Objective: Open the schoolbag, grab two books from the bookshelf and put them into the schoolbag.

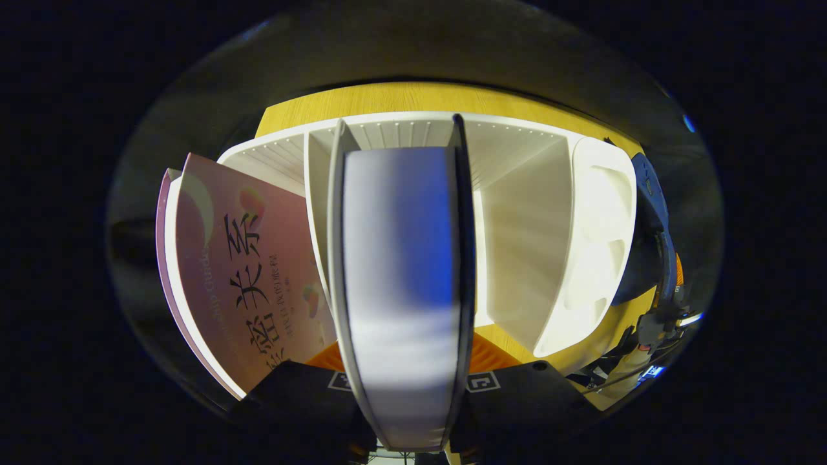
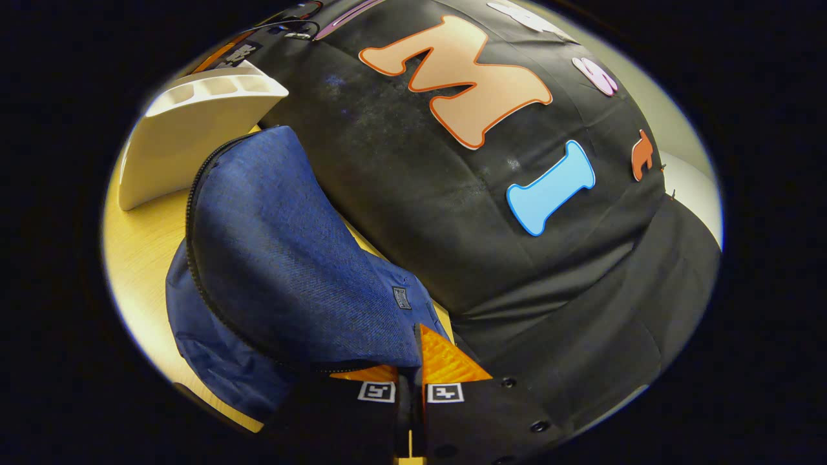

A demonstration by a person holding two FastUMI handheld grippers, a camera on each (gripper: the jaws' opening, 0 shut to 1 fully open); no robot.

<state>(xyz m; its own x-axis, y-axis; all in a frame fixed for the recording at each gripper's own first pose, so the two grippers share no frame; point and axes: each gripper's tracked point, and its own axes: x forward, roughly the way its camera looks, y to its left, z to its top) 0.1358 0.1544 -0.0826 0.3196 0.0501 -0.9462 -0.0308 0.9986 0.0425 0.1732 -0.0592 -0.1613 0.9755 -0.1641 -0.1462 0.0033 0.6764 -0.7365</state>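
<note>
Counter: yellow wood top carrying everything.

Bookshelf: white, rigid, upright dividers, seen head-on in the left gripper view; its end panel is also seen in the right gripper view, just behind the schoolbag. Judged light, so it may be dragged if a book binds in its slot.

Schoolbag: blue fabric, soft and floppy, lying on the counter beside the bookshelf. Its flap is pinched at the edge by the right tool, jaws nearly closed on the cloth. The zipper track is seen along the rim; the opening looks lifted. Fabric will sag when released, so the mouth is judged to need holding up during insertion.

Held book: fore-edge toward the camera, gripped across its thickness between the covers by the left tool, jaws narrow and closed on it. Stiff when squeezed near the spine; the glossy cover is judged slippery, moderate weight.

Pink book: leaning tilted in the left bay, free cover exposed. Best taken by the top edge near the spine.
</note>
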